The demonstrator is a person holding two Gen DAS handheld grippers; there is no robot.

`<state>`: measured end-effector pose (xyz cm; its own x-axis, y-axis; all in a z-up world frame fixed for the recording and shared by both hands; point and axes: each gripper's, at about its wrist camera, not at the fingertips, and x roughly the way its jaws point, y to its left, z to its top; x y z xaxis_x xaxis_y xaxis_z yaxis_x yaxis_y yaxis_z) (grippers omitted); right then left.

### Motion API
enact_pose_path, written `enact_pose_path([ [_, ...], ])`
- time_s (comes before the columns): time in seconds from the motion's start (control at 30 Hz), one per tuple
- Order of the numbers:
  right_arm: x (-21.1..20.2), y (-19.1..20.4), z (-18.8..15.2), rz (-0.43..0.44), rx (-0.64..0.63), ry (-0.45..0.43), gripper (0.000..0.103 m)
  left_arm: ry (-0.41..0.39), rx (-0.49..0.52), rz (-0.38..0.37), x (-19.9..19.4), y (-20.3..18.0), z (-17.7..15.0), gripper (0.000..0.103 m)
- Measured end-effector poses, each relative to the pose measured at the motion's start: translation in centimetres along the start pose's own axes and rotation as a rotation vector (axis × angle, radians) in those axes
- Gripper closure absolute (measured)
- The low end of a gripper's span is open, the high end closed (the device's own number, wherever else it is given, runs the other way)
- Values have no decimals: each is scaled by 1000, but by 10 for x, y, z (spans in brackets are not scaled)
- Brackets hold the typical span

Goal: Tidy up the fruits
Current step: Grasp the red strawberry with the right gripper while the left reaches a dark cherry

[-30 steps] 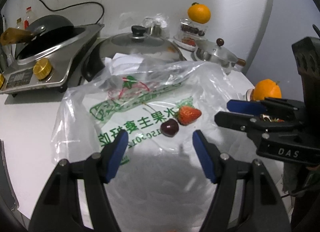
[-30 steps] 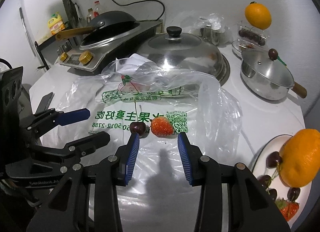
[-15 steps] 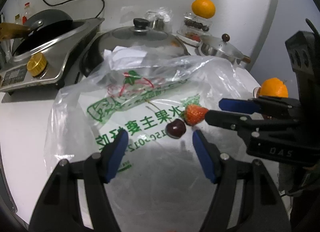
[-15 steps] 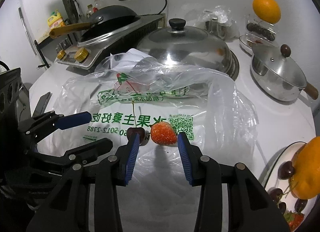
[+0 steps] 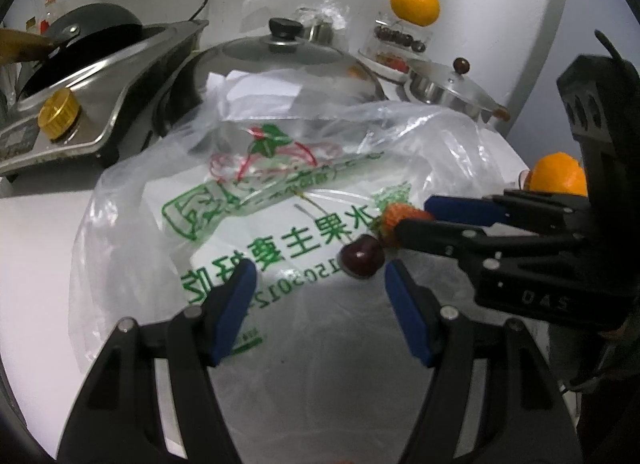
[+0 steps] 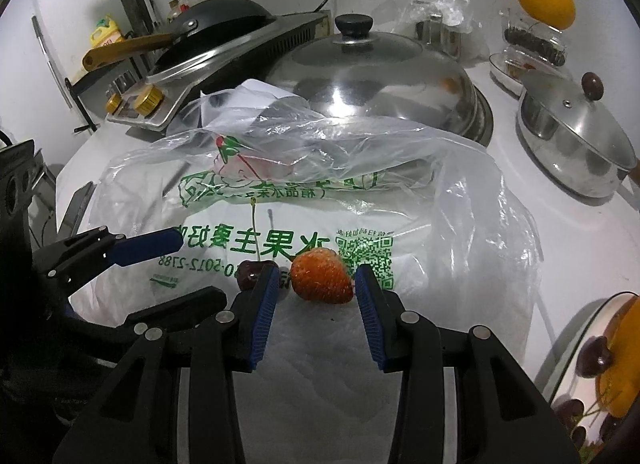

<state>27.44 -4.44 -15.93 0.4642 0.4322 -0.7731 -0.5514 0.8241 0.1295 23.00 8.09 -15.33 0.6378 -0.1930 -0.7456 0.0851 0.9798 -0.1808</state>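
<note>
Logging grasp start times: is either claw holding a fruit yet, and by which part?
Neither. The right claw is open around the strawberry without pressing it; the left claw is open just short of the cherry.

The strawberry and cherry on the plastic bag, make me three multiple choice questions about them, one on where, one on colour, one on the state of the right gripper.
1. Where does the strawberry lie?
A. On the plastic bag
B. In the lidded saucepan
C. On the black wok

2. What colour is the printed lettering on the bag?
A. Blue
B. Green
C. Black

3. How does the right gripper stand?
A. Shut on the cherry
B. Holding an orange
C. Open, astride the strawberry

Answers: 1 A, it rests on the printed film; 2 B, the characters are green; 3 C, gaps show between both pads and the fruit.
</note>
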Motion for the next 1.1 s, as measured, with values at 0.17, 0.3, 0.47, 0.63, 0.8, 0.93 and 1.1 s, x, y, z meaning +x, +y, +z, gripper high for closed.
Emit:
enact_pose_path([
  [0.17,7,-2,1,8,3,8,61,8,2,4,3,0,-1,35],
  [0.3,11,-4,2,14,4,12,61,14,4,9,5,1,0,35],
  [0.47,12,-4,2,35,-7,12,61,20,8,12,9,-1,1,35],
  [0.63,10,-3,2,41,-27,5,70,25,18,14,12,-4,2,35],
  [0.8,2,-3,0,49,-35,-11,70,35,45,25,16,-12,3,35],
  [0.93,-5,-7,-2,46,-32,-20,70,35,66,28,17,-19,4,35],
  [1.1,-9,-18,-6,33,-18,-18,70,41,79,40,24,-23,7,35],
])
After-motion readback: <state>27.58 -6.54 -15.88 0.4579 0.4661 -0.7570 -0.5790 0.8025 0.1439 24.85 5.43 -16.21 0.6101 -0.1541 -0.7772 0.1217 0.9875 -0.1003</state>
